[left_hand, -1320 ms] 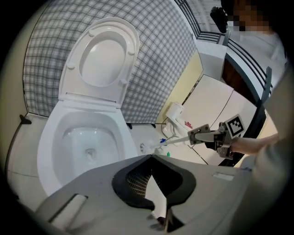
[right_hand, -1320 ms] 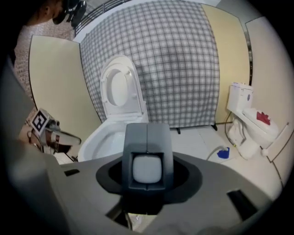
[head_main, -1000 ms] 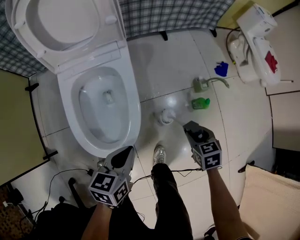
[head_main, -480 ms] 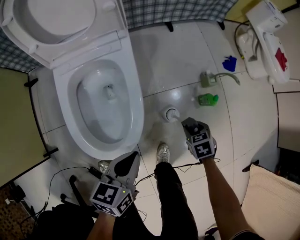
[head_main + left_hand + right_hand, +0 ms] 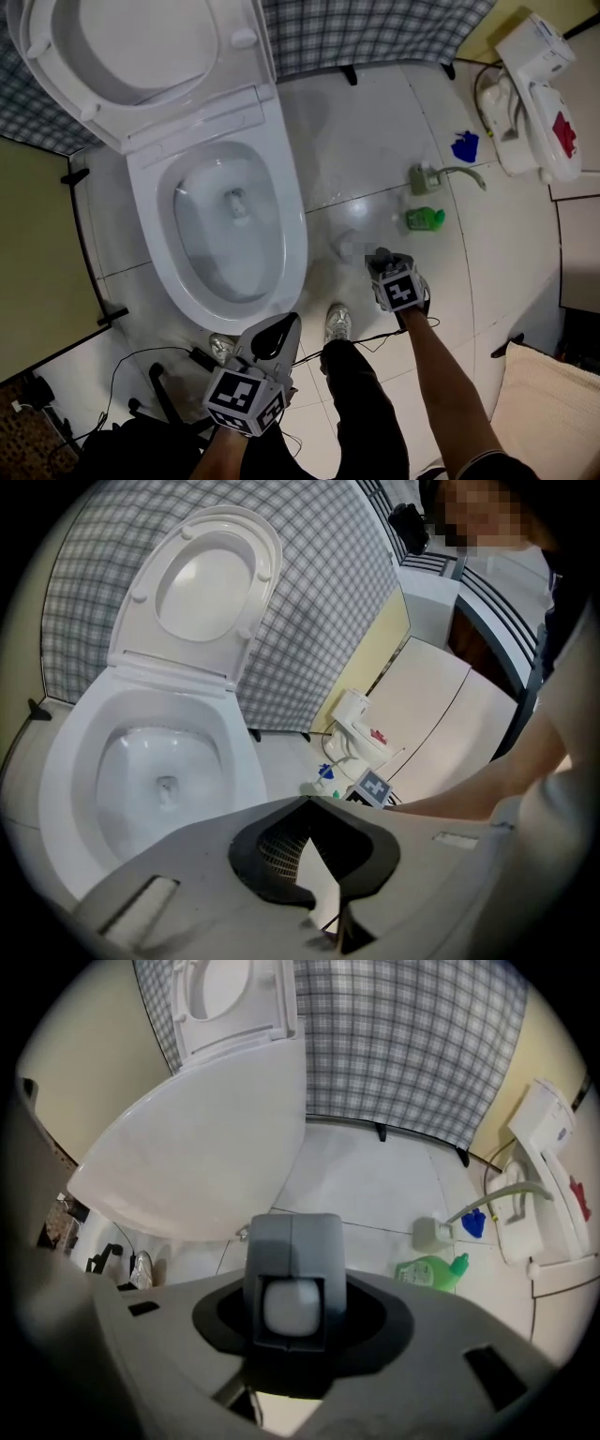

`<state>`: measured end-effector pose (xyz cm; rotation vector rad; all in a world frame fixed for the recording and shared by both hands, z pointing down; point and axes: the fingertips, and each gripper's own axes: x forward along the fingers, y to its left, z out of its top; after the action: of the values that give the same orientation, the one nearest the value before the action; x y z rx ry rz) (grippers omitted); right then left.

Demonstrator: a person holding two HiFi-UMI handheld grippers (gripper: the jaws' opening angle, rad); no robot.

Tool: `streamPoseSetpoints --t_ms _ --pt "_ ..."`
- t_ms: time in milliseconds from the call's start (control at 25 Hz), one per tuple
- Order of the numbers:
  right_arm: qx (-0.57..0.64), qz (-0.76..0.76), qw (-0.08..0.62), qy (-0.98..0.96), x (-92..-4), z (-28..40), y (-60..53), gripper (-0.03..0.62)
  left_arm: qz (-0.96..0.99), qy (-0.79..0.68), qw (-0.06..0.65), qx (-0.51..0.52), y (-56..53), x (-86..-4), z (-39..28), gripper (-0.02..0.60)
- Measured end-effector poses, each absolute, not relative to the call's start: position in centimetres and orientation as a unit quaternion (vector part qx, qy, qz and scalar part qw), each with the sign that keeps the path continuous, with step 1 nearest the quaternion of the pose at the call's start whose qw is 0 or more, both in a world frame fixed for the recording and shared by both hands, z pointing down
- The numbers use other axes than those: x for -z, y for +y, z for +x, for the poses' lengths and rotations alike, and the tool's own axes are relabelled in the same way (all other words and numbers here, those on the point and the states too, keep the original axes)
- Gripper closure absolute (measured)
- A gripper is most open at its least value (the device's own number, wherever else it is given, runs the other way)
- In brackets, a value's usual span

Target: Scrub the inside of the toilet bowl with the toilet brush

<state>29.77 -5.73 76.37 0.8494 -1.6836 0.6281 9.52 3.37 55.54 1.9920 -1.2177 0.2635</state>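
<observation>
White tiles (image 5: 375, 150), plaid wall (image 5: 375, 33) beyond the toilet (image 5: 296, 246). The green bottle (image 5: 424, 219) has an unreadable label. Your left gripper (image 5: 278, 328) is clenched, empty; your right gripper (image 5: 382, 260), jaws just opening, straddles the brush handle (image 5: 292, 1274).

Toilet bowl (image 5: 293, 246) at left, toilet brush (image 5: 345, 246) beside it, bottle (image 5: 425, 219) further right

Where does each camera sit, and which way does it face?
Head view: on the head, steeply down at the toilet; left gripper, right gripper, right forearm, a leg show.
Left gripper view: over its shut jaws toward the toilet and raised lid; right forearm shows.
Right gripper view: downward past jaws just opening, brush handle between.
Head and right gripper views share the green bottle.
</observation>
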Motion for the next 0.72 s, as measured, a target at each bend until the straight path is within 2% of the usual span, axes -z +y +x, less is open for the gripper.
streamPoseSetpoints --t_ms 120,200,440,720 --pt "-0.280 0.358 0.538 -0.709 -76.4 28.8 -5.8 0.388 0.780 -0.485 0.381 -0.103 2.8 -55.2 8.0 0.577" --pt "-0.292 0.358 0.538 -0.705 -76.2 28.7 -5.5 0.332 0.780 -0.489 0.376 -0.104 2.3 -54.8 7.0 0.577" --pt "-0.293 0.375 0.533 -0.700 -72.6 29.5 -5.8 0.332 0.777 -0.502 0.369 -0.088 -0.1 -52.9 4.5 0.577" --pt "-0.288 0.381 0.437 -0.762 -60.4 23.4 -8.1 0.332 0.787 -0.504 0.341 -0.102 -2.4 -47.3 2.6 0.577"
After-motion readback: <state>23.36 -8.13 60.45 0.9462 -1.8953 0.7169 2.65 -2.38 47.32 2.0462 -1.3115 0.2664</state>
